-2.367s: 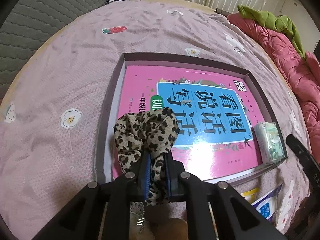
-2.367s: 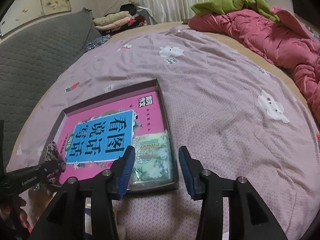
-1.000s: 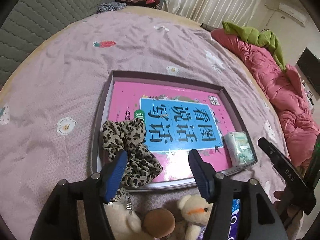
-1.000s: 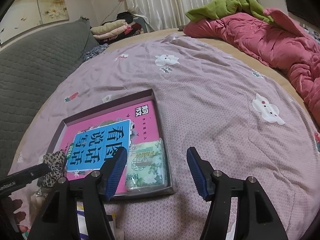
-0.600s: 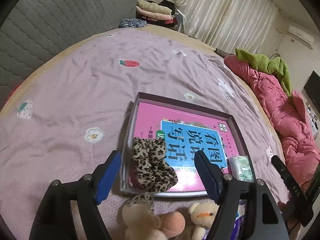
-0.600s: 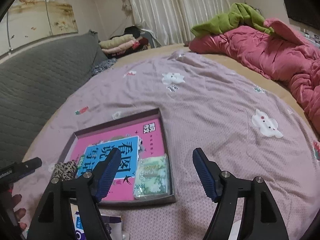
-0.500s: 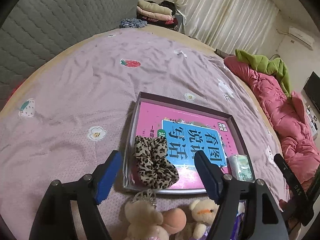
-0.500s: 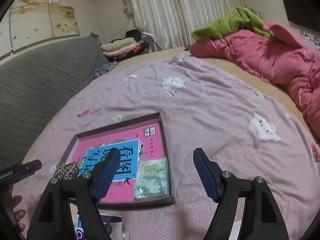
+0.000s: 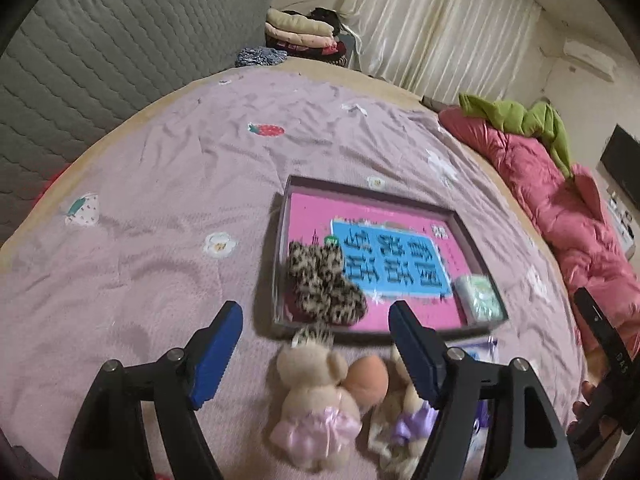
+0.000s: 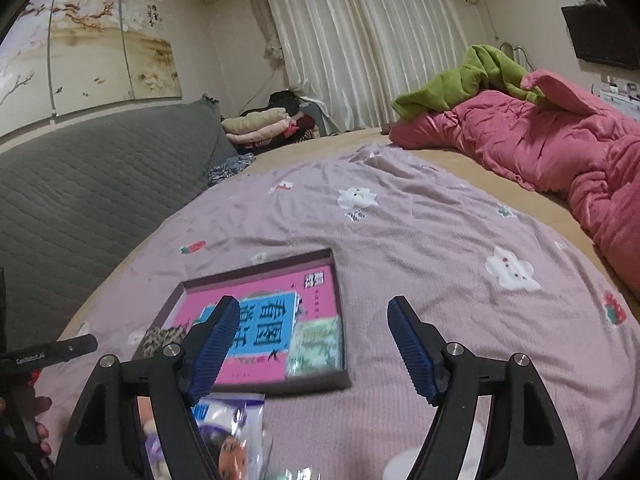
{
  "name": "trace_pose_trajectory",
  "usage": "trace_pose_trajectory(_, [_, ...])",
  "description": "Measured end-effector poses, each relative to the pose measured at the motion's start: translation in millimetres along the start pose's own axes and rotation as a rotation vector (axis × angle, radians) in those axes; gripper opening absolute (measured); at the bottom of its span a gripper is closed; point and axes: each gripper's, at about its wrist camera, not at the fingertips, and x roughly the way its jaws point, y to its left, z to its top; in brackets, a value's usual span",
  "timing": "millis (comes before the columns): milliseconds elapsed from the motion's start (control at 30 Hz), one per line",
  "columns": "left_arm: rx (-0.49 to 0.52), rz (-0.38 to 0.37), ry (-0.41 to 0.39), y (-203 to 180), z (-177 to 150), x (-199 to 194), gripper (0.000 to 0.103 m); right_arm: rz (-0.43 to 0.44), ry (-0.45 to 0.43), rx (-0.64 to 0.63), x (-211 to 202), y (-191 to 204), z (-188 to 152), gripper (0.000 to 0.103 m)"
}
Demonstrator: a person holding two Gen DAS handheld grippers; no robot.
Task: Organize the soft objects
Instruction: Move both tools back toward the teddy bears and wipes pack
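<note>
A pink quilt under a green blanket, white curtains, grey quilted headboard.

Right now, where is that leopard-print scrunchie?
In the left wrist view, the scrunchie lies in the tray's near left corner, on the pink book, just beyond the plush bear.

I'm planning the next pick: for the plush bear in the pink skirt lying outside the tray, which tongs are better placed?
Left. The left tongs stand open with the plush bear lying right between their fingers, just short of the tray. The right tongs face the tray's tissue pack and bare bedspread instead.
</note>
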Motion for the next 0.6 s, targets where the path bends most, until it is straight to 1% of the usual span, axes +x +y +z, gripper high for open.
trace_pose_trajectory(167, [0.033,0.004,0.009,2.1,-17.7,-11.3,0.075,-0.005,0.050,-0.078,-26.3,13.0,-38.3,0.077])
trace_pose_trajectory(300, [0.044,0.008,0.026,8.4,-30.9,-19.3,0.075,0.016,0.116,-0.154,-39.9,26.4,-64.8,0.077])
trace_pose_trajectory(433, [0.057,0.012,0.047,14.3,-45.1,-26.5,0.075,0.026,0.135,-0.215,-48.8,39.4,-77.9,0.077])
trace_pose_trajectory(600, [0.052,0.009,0.090,19.5,-60.0,-26.5,0.075,0.068,0.156,-0.246,-52.5,54.4,-83.7,0.077])
